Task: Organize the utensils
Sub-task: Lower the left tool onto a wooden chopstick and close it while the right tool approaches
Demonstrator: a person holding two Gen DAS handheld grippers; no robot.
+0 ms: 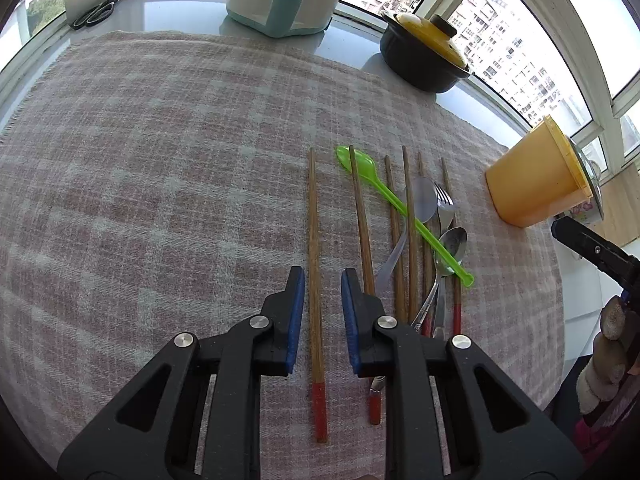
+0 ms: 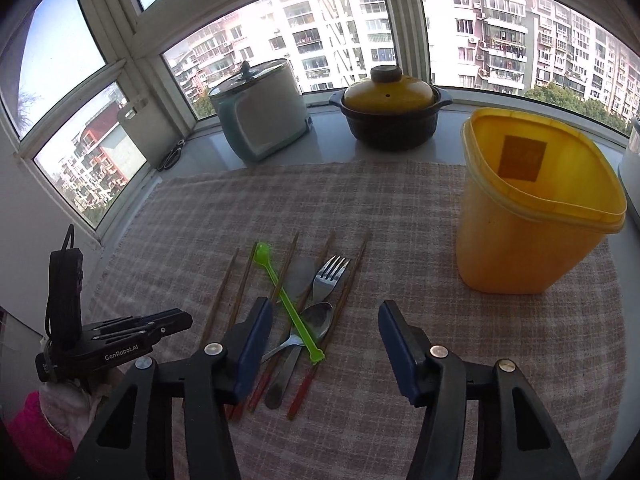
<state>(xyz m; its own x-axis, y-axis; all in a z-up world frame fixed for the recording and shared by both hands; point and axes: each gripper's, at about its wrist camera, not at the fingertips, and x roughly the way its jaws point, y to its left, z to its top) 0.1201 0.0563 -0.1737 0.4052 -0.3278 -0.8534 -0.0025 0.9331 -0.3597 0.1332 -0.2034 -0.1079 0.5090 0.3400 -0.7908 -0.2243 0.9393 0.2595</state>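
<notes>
Left wrist view: low over desk [image 1: 140, 160], steeply downward, close on utensil pile [image 1: 416, 240]. Right wrist view: higher, farther back, facing windows [image 2: 340, 40]. Shared: pile, yellow bin [image 2: 532, 216], clay pot [image 2: 390, 108], cooker [image 2: 260, 112].

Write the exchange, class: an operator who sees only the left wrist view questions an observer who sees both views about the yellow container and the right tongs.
Operator: I see the yellow container only from the side. Is its top open?
Observer: Yes. The right wrist view looks down into it: it stands upright with no lid on it.
Operator: Only a black piece of the right tongs shows at my edge. Are they holding anything?
Observer: No. They are wide open with nothing between the blue pads, just over the near ends of the utensil pile.
</notes>
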